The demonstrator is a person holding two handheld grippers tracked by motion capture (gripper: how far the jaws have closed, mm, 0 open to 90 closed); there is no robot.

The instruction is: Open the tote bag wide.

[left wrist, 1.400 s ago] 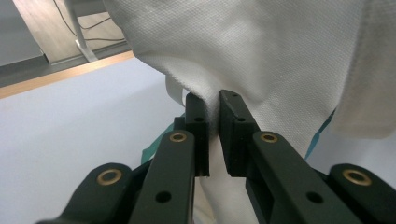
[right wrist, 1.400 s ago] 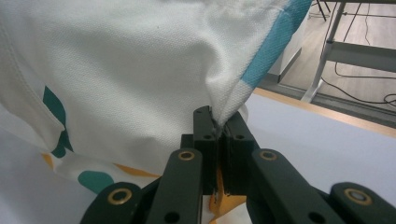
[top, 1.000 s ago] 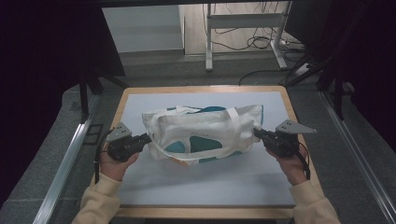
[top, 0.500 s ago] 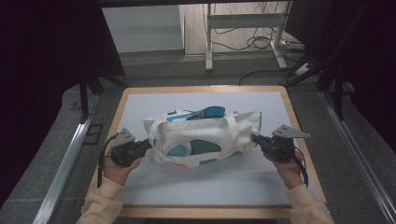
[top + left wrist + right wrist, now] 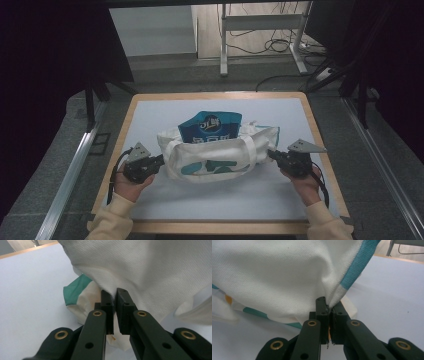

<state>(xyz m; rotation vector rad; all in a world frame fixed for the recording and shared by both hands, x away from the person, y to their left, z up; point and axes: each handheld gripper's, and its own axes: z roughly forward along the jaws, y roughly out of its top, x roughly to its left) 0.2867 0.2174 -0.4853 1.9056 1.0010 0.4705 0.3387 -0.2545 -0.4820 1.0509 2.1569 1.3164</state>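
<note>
Now lowered versus a second ago: tote bag (image 5: 220,152) mid-worktop (image 5: 150,107), blue pouch (image 5: 211,127) newly upright inside. Left gripper (image 5: 159,162) and right gripper (image 5: 272,154), jaws pinching bag ends. Likely settling it down.

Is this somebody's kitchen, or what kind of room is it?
Probably a lab or recording workshop, not a kitchen: one wood-edged table in a dark space, loose cables on the floor behind, and handheld grippers gripping a cloth bag.
</note>
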